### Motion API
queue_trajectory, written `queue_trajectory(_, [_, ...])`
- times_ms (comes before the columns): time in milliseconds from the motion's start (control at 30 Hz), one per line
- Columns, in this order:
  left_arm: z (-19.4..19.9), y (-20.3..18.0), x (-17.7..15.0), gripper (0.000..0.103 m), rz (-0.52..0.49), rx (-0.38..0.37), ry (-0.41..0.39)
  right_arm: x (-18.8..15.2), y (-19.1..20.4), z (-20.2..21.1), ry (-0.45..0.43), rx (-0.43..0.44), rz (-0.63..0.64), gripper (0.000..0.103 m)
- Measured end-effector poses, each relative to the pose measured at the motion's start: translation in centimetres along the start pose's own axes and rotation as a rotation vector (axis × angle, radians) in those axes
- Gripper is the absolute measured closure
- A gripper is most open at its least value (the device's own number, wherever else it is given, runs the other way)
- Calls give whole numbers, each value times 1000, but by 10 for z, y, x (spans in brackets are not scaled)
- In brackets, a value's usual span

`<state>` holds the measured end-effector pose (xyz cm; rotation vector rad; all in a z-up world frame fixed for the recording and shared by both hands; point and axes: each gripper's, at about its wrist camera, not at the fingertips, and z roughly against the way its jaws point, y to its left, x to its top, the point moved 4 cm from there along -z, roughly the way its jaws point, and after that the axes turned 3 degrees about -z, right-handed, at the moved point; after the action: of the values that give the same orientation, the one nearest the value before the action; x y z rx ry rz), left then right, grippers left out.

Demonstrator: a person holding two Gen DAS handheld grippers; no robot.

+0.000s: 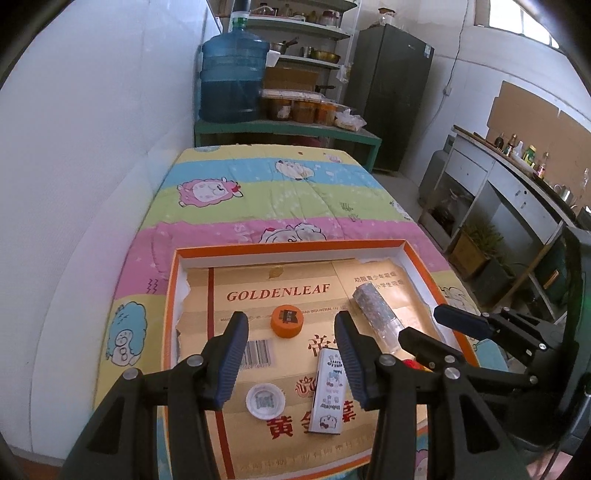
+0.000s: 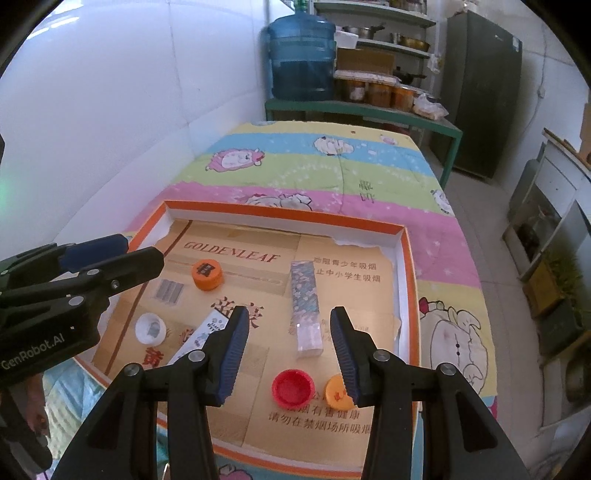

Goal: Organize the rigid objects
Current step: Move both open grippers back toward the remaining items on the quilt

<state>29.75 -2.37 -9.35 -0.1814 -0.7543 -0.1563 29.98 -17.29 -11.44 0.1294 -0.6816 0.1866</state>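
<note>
Four caps, two small boxes, one orange-rimmed tray.

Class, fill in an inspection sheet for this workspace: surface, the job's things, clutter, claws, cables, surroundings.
Surface: cartoon quilt under an orange-rimmed tray lined with cardboard.
Job's things: in the tray, orange cap, white cap, red cap, small orange cap, glittery tube, small printed box.
Clutter: nothing seen.
Claws: left claw and right claw open, holding nothing.
Cables: one down the far wall.
Surroundings: water jug, shelves, fridge.
</note>
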Motion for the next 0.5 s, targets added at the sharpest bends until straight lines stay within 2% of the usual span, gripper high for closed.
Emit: queue_trajectory(500, [38, 0, -11, 55, -8, 9, -44, -11, 16, 38, -38, -4, 10, 56])
